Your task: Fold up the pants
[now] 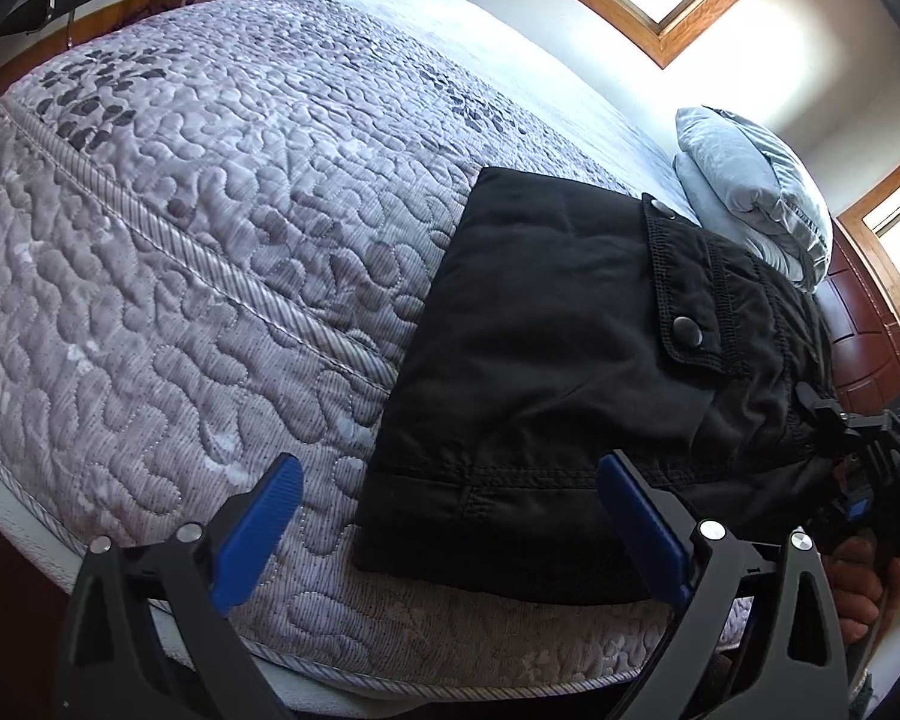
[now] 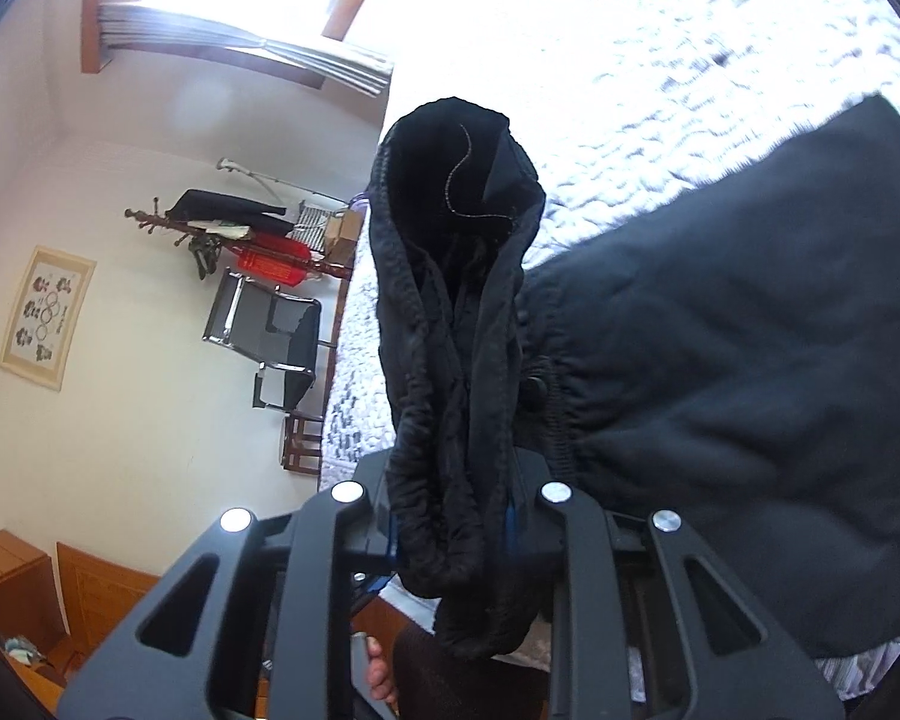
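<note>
Between the right hand-held gripper's (image 2: 450, 534) closed fingers, black pants (image 1: 558, 348); left hand-held gripper (image 1: 450, 522) open beside them.

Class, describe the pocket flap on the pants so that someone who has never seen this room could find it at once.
Start at the quilted grey bedspread, then find the black pants lying folded near its front edge, below the grey pillow. The pocket flap lies on their upper right part: the only stitched-edge panel, with two round snap buttons.
</note>
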A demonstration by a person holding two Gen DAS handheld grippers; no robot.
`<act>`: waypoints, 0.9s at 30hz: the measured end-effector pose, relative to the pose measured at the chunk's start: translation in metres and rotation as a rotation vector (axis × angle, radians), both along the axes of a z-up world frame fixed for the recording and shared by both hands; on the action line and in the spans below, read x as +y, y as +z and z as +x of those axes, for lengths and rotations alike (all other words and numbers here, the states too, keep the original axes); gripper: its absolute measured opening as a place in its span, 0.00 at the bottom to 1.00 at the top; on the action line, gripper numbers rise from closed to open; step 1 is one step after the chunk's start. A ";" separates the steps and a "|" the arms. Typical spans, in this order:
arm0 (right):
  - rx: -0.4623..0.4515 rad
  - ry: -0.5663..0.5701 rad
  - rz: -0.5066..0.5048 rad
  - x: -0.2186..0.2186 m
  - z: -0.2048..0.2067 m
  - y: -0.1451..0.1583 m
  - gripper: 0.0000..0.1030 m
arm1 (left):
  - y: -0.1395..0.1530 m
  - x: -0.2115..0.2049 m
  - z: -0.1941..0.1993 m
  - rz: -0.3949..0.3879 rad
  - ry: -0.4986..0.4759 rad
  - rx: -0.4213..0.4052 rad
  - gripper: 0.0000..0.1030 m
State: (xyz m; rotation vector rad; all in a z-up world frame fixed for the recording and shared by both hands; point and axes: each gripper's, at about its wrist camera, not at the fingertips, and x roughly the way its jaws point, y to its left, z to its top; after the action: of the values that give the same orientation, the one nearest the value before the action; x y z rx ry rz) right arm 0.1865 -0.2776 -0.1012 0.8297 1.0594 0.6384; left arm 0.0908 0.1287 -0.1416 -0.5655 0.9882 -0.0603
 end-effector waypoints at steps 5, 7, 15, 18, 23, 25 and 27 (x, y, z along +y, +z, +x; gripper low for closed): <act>-0.048 0.019 0.005 -0.005 -0.006 0.026 0.21 | 0.006 0.000 -0.003 -0.001 0.001 -0.015 0.96; -0.064 0.025 0.006 -0.007 -0.008 0.035 0.21 | 0.008 -0.001 -0.004 -0.003 0.001 -0.020 0.96; -0.107 0.037 -0.003 -0.019 -0.010 0.059 0.21 | 0.015 -0.008 -0.009 -0.012 -0.016 -0.033 0.96; -0.116 0.026 -0.007 -0.026 -0.014 0.063 0.21 | 0.018 -0.012 -0.010 -0.007 -0.024 -0.037 0.96; -0.117 -0.009 -0.010 -0.046 -0.018 0.068 0.21 | 0.019 -0.019 -0.009 -0.011 -0.036 -0.035 0.96; -0.115 -0.026 -0.007 -0.054 -0.016 0.069 0.21 | 0.019 -0.022 -0.009 -0.007 -0.043 -0.034 0.96; -0.113 -0.046 -0.007 -0.066 -0.016 0.068 0.21 | 0.019 -0.026 -0.009 -0.003 -0.054 -0.034 0.96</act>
State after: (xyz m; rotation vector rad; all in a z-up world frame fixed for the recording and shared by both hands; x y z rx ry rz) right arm 0.1704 -0.3435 -0.0330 0.8001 0.9371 0.6353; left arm 0.0813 0.1023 -0.1230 -0.5392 0.9705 -0.1195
